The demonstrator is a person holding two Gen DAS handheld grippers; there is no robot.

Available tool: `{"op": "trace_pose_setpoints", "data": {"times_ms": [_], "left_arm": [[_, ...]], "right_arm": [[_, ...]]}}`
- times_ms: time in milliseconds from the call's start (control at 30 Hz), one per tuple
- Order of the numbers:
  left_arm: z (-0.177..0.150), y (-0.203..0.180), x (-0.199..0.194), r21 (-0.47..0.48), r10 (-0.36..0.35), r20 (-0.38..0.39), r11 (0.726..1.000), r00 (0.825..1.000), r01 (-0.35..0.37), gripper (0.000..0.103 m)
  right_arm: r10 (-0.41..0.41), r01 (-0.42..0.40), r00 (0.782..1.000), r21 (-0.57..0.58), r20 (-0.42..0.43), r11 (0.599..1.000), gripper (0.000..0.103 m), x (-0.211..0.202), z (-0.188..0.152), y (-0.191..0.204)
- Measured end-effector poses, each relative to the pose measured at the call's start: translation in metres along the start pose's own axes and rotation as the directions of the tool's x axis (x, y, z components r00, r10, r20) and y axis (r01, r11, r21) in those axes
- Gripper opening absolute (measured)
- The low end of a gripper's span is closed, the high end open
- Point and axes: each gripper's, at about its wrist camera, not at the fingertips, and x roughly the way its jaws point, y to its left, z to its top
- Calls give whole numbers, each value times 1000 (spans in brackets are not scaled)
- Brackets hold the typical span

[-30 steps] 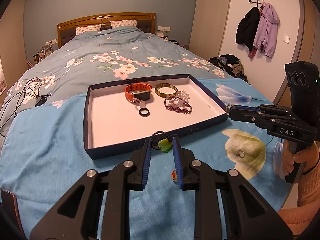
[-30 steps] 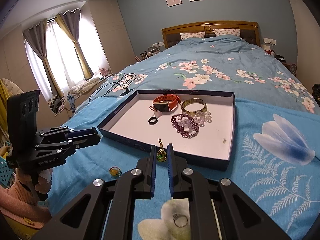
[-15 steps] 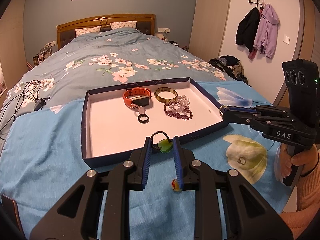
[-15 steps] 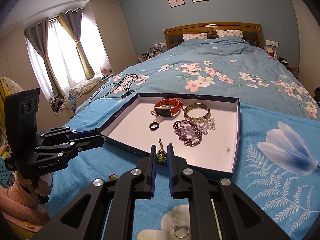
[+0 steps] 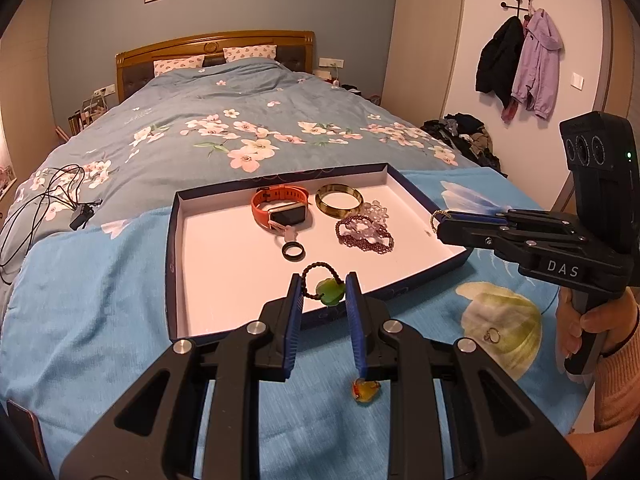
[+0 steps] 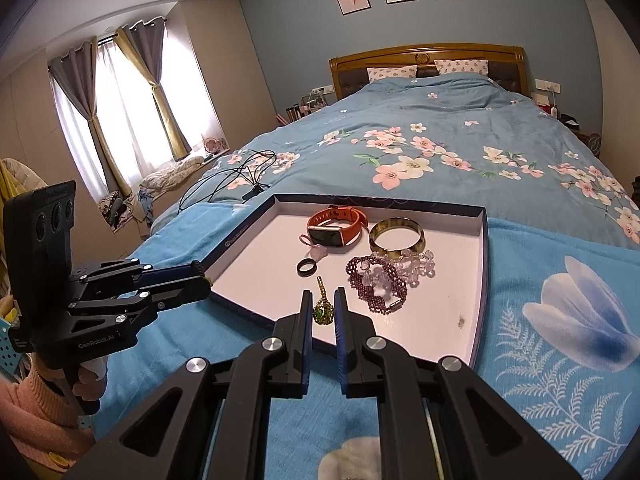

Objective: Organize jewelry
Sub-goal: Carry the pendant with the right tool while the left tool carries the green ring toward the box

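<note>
Over the tray [image 5: 176, 264], left tongs [image 5: 320, 292] pinch a light, stiff green pendant [image 5: 330, 291], cord slack. Right tongs [image 6: 323, 312] nip a dainty green charm [image 6: 323, 311]; I judge both slippery, best held by the stone.

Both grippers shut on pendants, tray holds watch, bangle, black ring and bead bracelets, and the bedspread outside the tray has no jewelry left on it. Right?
Not quite: jewelry remains outside the tray. The left wrist view shows a small ring and an amber piece lying on the bedspread. The rest holds: left gripper grips the green pendant, right gripper the gold-and-green pendant.
</note>
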Motion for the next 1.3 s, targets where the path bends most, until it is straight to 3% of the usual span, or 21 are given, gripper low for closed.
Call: {"op": "trace_pose_setpoints", "data": {"times_ms": [1300], "left_arm": [[16, 8, 50, -24, 49, -43, 998, 998, -50, 22]], "right_arm": [[-25, 25, 999, 4, -47, 1000, 9, 36, 13, -16]]}}
